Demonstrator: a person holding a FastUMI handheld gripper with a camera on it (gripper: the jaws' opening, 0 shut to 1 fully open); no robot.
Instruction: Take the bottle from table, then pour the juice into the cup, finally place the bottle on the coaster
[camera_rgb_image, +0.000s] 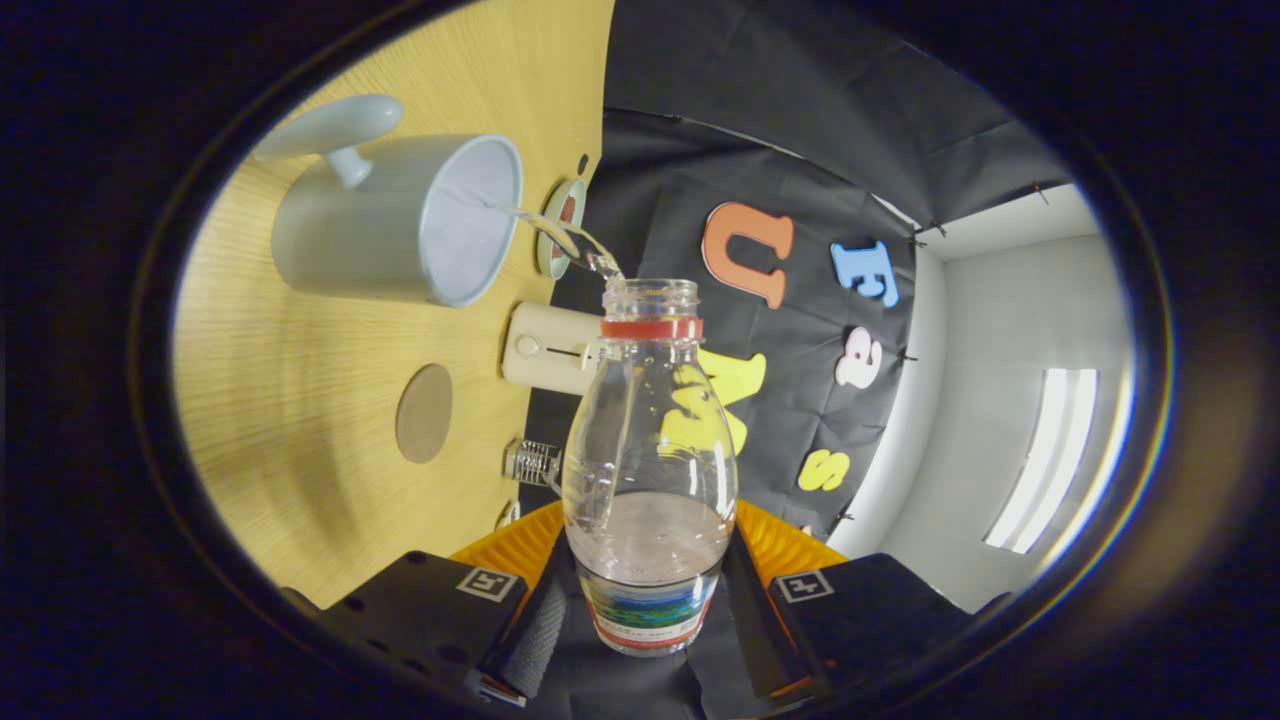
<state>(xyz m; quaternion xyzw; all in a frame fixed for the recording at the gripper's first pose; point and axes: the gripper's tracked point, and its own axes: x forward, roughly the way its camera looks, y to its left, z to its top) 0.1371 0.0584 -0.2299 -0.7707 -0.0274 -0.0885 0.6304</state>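
Gripper view: tool (648, 625) clamped on the clear bottle (650, 470), both fingers pressing its labelled base. Bottle tipped, open neck ahead of the fingers; a thin stream of liquid (560, 232) arcs from the mouth into the pale mug (395, 220) beyond. Round brown coaster (424, 412) lies on the wooden desk (290, 400), between mug and tool.

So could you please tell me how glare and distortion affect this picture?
Gripper view: fisheye bends the table edge; highlights streak the clear bottle, held in the shut claw; the ceiling light blows out; the stream into the cup stays sharp.
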